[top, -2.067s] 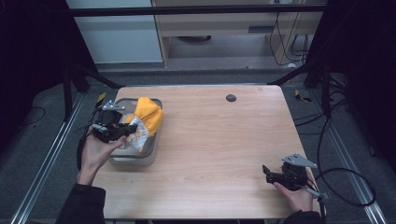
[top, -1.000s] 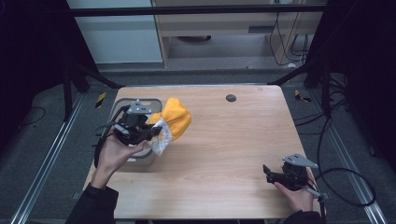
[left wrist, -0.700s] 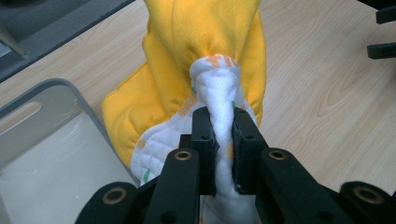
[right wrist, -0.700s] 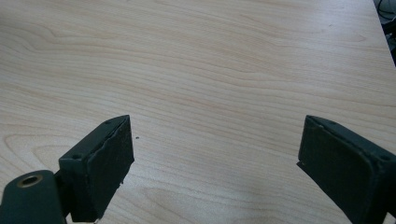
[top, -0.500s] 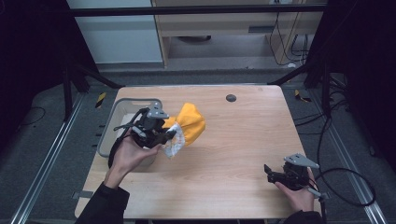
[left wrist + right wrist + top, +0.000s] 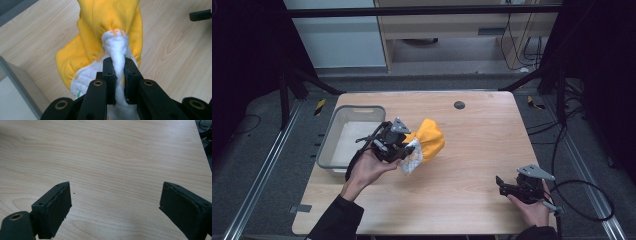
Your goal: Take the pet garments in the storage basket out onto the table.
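So the left tool (image 6: 408, 145) has its jaws clamped tight on a bunched white quilted fold of a soft yellow fleece cloth with a white printed lining (image 6: 428, 141). In the left gripper view you can see the pinch really well, with the white fold (image 6: 117, 60) squeezed between the two black pads and the yellow part (image 6: 110, 22) hanging out beyond them. The cloth sits over the light wooden table (image 6: 472, 150), just to the right of a grey rectangular plastic bin (image 6: 337, 135) at the table's left side. Can't tell if the cloth touches the wood. The right tool (image 6: 504, 188) is down near the front right corner, well apart from the cloth, jaws spread wide with only bare table (image 6: 112, 170) between them.
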A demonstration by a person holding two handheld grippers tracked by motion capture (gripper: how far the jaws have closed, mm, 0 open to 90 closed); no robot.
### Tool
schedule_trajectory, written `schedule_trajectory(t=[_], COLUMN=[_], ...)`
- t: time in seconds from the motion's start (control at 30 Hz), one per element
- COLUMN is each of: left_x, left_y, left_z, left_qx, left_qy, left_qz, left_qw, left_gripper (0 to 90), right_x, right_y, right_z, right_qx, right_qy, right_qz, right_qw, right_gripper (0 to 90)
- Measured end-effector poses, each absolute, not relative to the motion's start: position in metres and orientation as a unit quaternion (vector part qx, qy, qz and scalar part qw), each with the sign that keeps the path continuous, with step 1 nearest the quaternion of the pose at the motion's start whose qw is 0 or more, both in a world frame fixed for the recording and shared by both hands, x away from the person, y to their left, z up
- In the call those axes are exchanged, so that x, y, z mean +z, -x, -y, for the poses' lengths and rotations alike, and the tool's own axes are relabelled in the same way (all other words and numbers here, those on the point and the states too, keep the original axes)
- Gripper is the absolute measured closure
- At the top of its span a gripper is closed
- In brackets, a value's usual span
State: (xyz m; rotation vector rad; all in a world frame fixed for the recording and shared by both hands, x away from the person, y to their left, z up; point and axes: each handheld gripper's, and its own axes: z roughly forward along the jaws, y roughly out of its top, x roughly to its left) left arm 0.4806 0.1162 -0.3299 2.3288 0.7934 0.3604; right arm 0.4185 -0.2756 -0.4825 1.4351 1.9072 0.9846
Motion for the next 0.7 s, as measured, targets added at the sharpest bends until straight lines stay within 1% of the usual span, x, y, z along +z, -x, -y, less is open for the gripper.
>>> schedule_trajectory(t=[0.7], left_x=[-0.363], left_y=[-0.486], left_z=[-0.091], left_qx=[0.107], left_qy=[-0.9], left_qz=[-0.286], left_qw=[0.311], left_gripper=[81.9], right_x=[-0.483], right_y=[-0.419], right_z=[0.277], right_qx=[0.363], right_qy=[-0.535], right_qz=[-0.711], right_qw=[0.278], right_gripper=[10.3])
